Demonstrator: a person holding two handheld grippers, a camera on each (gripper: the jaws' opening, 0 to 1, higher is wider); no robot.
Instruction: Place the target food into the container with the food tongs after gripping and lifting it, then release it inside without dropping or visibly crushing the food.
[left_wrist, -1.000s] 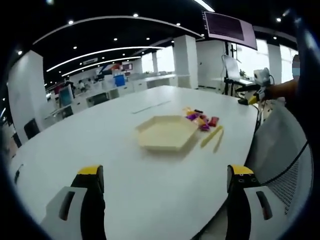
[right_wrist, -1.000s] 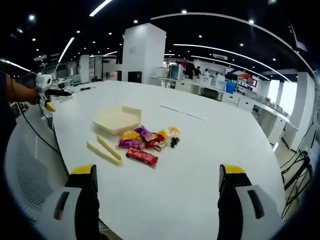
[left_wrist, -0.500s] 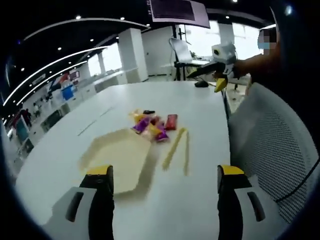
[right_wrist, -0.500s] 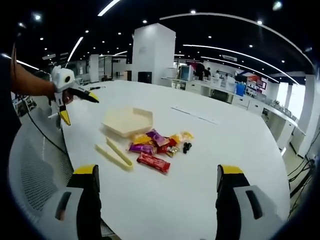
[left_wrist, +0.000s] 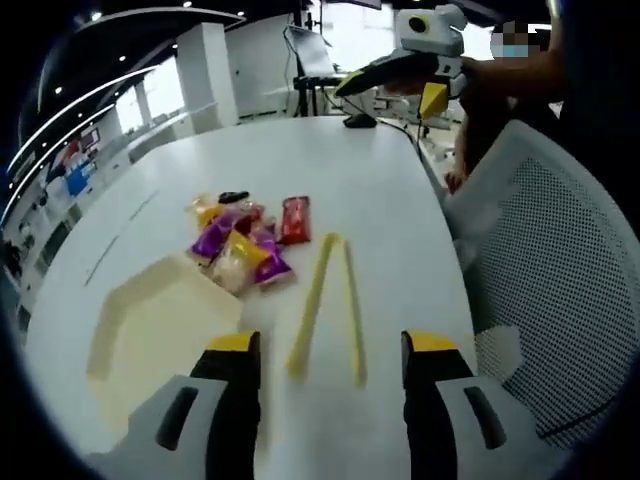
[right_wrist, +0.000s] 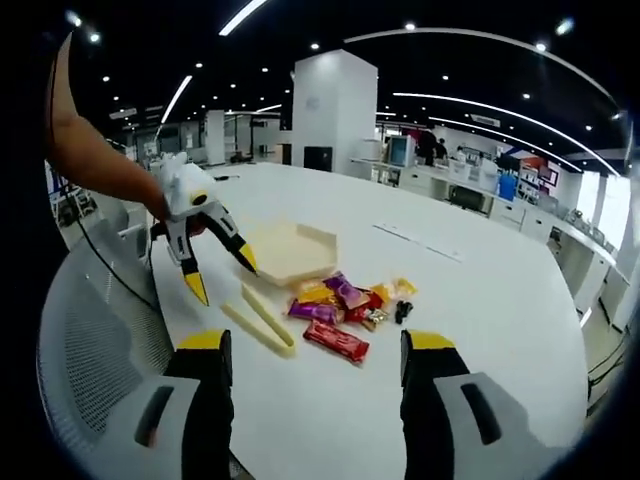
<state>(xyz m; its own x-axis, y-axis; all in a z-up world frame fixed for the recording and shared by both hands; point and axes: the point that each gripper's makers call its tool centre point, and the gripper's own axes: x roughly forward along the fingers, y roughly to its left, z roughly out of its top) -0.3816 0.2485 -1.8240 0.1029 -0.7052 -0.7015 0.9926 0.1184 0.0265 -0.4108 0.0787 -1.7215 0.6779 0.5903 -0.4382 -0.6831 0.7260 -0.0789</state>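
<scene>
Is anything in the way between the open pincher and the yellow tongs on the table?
Nothing visible is. In the left gripper view the left gripper is open and the yellow tongs lie flat on the bare white table just ahead of its jaws. The snack pile sits off to one side, beside the tray.

a smooth, faintly glossy white table (left_wrist: 380, 190) carries shiny foil-wrapped snacks (left_wrist: 245, 240), matt cream plastic tongs (left_wrist: 325, 300) and a matt beige hexagonal tray (right_wrist: 290, 250); beside it stands a chair with grey mesh fabric (left_wrist: 560, 290).
</scene>
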